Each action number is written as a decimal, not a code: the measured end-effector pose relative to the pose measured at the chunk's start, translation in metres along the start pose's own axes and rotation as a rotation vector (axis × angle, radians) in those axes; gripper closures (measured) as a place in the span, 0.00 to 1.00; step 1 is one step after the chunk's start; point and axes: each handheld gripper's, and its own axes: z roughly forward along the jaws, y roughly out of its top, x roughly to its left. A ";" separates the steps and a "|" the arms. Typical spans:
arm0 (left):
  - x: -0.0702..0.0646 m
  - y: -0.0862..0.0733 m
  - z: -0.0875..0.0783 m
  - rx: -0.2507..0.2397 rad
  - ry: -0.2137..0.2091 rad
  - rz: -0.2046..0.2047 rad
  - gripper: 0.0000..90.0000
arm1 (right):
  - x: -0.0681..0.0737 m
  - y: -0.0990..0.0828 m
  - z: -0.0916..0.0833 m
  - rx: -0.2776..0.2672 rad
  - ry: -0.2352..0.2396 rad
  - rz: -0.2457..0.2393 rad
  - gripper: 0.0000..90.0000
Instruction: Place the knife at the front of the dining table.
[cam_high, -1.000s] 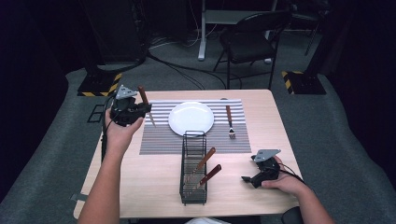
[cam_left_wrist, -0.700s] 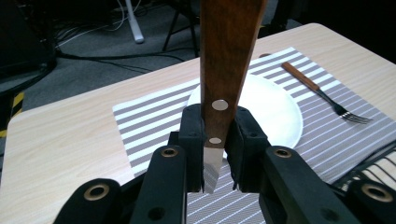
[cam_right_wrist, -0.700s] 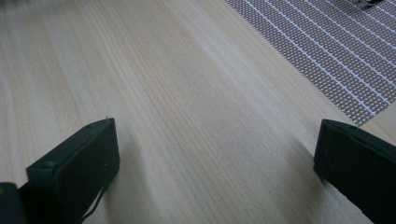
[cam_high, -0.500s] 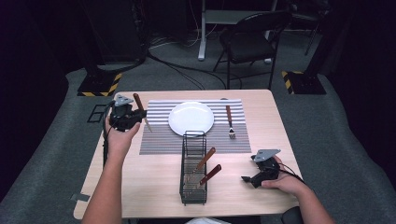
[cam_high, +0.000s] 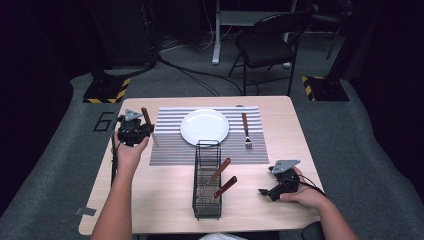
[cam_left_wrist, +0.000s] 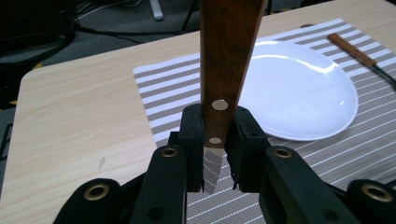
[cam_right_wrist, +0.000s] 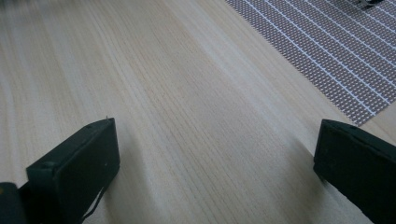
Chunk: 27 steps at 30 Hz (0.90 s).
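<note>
Item: table knife, our left gripper clamped on its wooden handle, blade down for laying beside the plate; right gripper released, idle

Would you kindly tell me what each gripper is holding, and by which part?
The left gripper clamps a wooden-handled knife at the riveted end of its handle, beside the blade. The right gripper holds nothing.
</note>
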 end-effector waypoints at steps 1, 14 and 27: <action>0.000 -0.002 0.002 0.002 0.004 -0.003 0.85 | 0.000 0.000 0.000 0.000 0.001 -0.001 0.00; -0.008 -0.013 0.014 0.048 -0.022 -0.002 0.85 | 0.000 0.000 0.000 0.000 0.000 0.000 0.00; -0.012 -0.015 0.020 0.074 -0.037 -0.006 0.85 | 0.000 0.000 0.000 0.002 0.001 -0.003 0.00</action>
